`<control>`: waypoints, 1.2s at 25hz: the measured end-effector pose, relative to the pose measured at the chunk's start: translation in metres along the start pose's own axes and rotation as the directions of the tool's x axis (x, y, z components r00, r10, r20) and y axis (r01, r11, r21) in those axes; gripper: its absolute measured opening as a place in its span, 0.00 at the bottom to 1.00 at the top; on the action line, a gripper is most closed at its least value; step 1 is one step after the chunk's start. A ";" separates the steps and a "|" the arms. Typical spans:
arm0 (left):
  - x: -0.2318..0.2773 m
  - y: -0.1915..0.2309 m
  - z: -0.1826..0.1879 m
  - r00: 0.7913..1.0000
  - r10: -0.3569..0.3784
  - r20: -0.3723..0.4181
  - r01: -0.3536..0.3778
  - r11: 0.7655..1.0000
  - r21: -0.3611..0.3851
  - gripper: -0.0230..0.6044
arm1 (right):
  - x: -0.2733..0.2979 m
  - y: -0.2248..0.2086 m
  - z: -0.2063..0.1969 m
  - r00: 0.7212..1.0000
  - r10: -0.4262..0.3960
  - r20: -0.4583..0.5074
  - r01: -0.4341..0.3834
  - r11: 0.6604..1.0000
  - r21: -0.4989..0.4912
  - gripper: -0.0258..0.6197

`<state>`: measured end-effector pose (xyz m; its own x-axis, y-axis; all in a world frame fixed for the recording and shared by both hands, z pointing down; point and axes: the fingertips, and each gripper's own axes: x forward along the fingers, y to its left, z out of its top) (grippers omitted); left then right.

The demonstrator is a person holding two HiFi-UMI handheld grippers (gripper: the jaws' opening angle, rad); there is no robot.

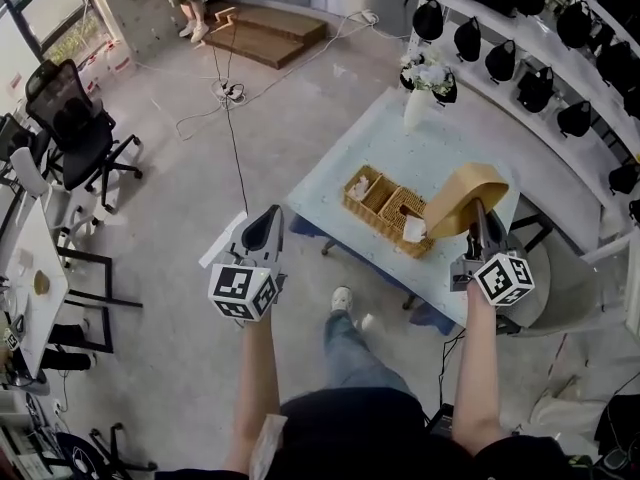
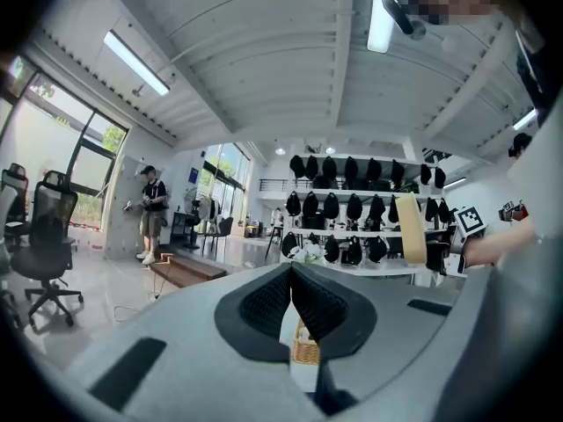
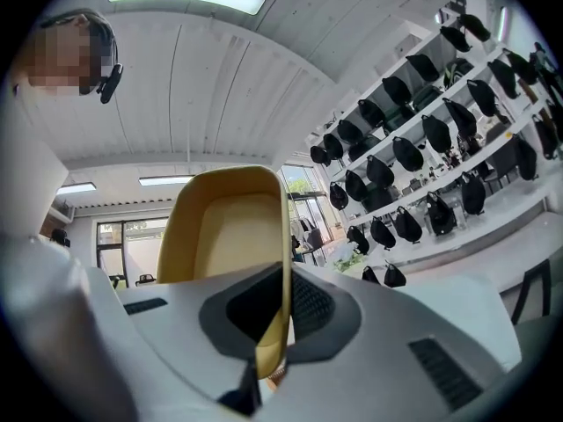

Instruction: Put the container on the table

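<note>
1. Around me: a pale table [image 1: 470,158] sits ahead on my right. It has a wicker basket [image 1: 385,208] near its close edge and a vase of flowers [image 1: 418,103] at the far end. Shelves [image 1: 545,83] of black hats or helmets run behind it. There's an office chair [image 1: 80,128] off to the left and a cable [image 1: 232,138] across the floor.
2. In the way: the basket sits just beside and below what I'm carrying.
3. My right gripper [image 1: 478,216] has its jaws clamped tight on one wall of the tan container [image 1: 468,196]. The container is up in the air, tilted, over the table's near edge by the basket's right end.
4. My left gripper [image 1: 270,218] has its jaws pressed together on nothing. It's over the floor, well left of the table.
5. Contents: the container only shows its bare yellow inside. Two of the basket's compartments hold something white, can't tell what.
</note>
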<state>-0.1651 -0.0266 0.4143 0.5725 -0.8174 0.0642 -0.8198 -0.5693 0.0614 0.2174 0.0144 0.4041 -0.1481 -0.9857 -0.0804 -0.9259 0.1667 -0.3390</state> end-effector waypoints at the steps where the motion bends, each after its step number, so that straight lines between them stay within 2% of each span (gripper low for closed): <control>1: 0.013 0.004 0.001 1.000 -0.003 -0.006 0.003 1.000 0.003 0.05 | 0.013 -0.006 -0.001 1.000 -0.003 -0.005 0.003 1.000 0.006 0.04; 9: 0.137 0.046 0.011 0.999 -0.037 -0.036 0.037 0.999 0.016 0.05 | 0.123 -0.056 -0.001 0.999 -0.023 -0.029 0.024 0.999 0.028 0.04; 15: 0.223 0.055 0.012 0.996 -0.081 -0.038 0.081 0.997 0.004 0.05 | 0.181 -0.086 -0.003 0.998 -0.024 -0.062 0.026 0.999 0.021 0.04; 30: 0.301 0.047 0.005 0.977 -0.199 -0.078 0.199 0.980 -0.010 0.05 | 0.213 -0.096 -0.011 0.990 -0.060 -0.125 0.061 0.998 0.004 0.04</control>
<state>-0.0319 -0.2999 0.4314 0.7232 -0.6786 0.1284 -0.6897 -0.7194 0.0827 0.2705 -0.2120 0.4296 -0.1349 -0.9892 0.0579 -0.9319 0.1068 -0.3466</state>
